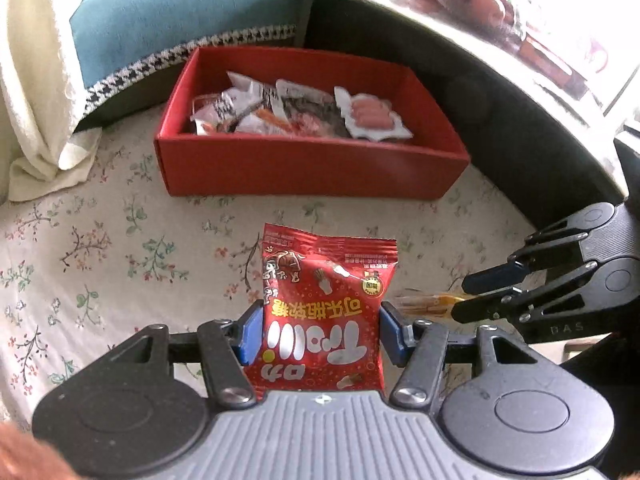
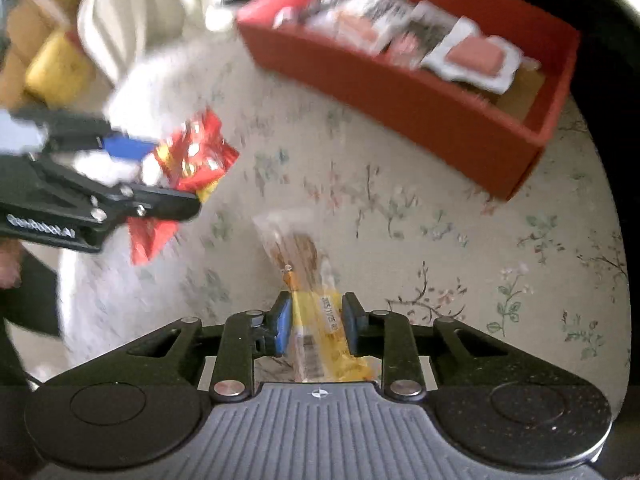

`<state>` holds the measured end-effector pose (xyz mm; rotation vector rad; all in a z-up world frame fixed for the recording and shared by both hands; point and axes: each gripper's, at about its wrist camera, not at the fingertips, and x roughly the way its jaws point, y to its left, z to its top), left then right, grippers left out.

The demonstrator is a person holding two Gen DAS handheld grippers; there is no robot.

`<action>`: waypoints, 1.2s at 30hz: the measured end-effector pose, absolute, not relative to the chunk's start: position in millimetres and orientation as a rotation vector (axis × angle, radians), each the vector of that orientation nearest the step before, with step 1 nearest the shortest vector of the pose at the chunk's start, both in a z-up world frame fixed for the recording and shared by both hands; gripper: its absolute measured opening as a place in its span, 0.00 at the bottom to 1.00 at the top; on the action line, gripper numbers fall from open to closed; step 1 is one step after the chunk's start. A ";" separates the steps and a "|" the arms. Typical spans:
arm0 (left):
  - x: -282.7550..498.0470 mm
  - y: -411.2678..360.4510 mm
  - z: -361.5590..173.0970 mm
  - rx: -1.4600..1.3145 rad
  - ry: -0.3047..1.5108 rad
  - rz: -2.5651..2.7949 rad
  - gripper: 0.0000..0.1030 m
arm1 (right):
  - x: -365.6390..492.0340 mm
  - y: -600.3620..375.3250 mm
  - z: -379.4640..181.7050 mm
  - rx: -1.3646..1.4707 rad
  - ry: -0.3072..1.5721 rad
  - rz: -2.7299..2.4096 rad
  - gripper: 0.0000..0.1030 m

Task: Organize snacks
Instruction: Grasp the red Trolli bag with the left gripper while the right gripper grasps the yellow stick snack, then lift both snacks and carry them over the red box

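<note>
The glossy red foil snack packet (image 1: 322,312), clamped upright in the left gripper (image 1: 322,334) short of the red cardboard box (image 1: 312,168), could snag its rim, while the right gripper (image 2: 316,326) pinches a slippery clear-and-yellow plastic snack wrapper (image 2: 310,320).
</note>
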<state>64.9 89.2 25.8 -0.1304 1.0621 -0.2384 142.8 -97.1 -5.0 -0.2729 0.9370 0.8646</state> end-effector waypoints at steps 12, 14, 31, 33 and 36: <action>76.1 58.6 -21.8 0.089 1.168 -0.208 0.52 | 135.9 -56.7 -12.4 -0.462 0.844 0.826 0.42; 74.3 50.2 -23.3 0.146 1.164 -0.194 0.52 | 127.1 -57.1 -11.2 -0.468 0.846 0.832 0.39; 93.7 63.1 42.1 0.018 0.981 -0.130 0.48 | 158.9 -115.3 56.3 -0.012 0.701 0.738 0.32; 101.3 60.8 48.7 0.019 0.955 -0.120 0.48 | 162.4 -116.4 64.5 0.009 0.672 0.733 0.32; 107.5 56.7 58.1 0.022 0.921 -0.109 0.48 | 167.0 -117.6 74.2 0.024 0.636 0.720 0.32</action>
